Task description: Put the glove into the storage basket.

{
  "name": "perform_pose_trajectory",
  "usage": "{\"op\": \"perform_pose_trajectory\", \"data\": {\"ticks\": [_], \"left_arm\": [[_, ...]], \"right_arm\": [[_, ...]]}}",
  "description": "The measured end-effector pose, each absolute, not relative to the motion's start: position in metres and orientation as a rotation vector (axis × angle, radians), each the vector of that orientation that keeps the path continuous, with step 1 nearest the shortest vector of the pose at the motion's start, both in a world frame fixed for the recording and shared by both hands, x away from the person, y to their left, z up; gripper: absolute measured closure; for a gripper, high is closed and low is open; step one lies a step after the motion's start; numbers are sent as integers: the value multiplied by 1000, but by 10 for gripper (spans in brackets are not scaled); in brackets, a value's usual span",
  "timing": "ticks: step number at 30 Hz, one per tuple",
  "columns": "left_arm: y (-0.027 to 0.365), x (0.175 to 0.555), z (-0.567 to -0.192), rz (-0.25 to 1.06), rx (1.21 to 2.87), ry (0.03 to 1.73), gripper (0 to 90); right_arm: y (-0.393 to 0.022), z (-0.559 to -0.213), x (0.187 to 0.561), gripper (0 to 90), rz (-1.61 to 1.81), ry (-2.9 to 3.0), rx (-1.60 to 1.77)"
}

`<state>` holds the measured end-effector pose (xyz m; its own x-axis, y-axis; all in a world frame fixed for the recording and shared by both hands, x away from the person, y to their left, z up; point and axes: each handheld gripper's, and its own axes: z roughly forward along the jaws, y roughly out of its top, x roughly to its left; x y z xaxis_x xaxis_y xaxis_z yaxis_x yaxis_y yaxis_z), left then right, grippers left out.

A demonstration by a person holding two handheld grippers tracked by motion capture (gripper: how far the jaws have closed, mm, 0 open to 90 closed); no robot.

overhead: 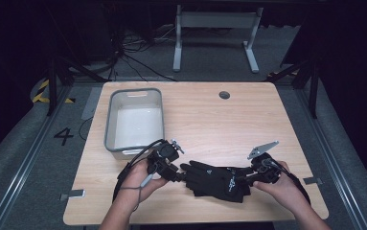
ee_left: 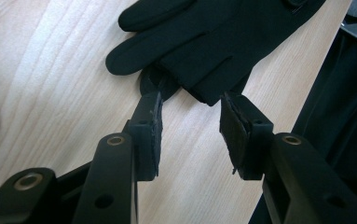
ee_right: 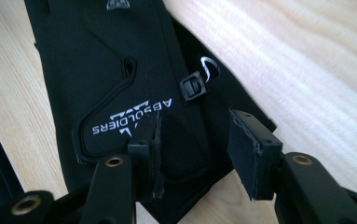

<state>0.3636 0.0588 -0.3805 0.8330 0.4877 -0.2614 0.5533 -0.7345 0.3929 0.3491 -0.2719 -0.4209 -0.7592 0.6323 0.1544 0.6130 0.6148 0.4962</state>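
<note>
Black gloves (overhead: 214, 179) lie stacked near the front edge of the wooden table (overhead: 219, 120), between both hands. Left gripper (ee_left: 190, 123) stands spread at the fingertips, gripping nothing; right gripper (ee_right: 195, 135) hangs spread over the cuff, also gripping nothing. Farther back sits a grey bin (overhead: 135, 98).

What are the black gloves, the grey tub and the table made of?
The gloves look like soft matte stretch fabric, with printed white lettering and a small plastic clip. The grey tub seems to be smooth plastic, going by its rounded moulded rim. The table shows pale wood grain, maybe a printed laminate.
</note>
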Motion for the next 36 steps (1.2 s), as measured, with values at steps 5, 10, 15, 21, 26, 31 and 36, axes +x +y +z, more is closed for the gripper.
{"op": "perform_pose_trajectory", "data": {"ticks": [5, 10, 15, 21, 26, 31, 36], "left_arm": [[55, 364, -384, -204, 2562, 760, 589], [52, 365, -388, -219, 2584, 751, 587], [47, 364, -392, -229, 2603, 734, 582], [37, 361, -398, -255, 2635, 699, 578], [28, 359, -404, -270, 2666, 669, 577], [20, 359, -412, -290, 2697, 659, 577], [16, 359, -415, -275, 2720, 650, 608]], "right_arm": [[-267, -426, 347, 568, 753, 2813, 1063], [-261, -428, 344, 717, 706, 2830, 1028], [-257, -427, 341, 817, 667, 2822, 995], [-257, -428, 341, 829, 669, 2821, 997], [-257, -428, 341, 828, 674, 2823, 997], [-257, -428, 341, 827, 678, 2823, 995], [-257, -428, 341, 825, 679, 2821, 1000]]}}
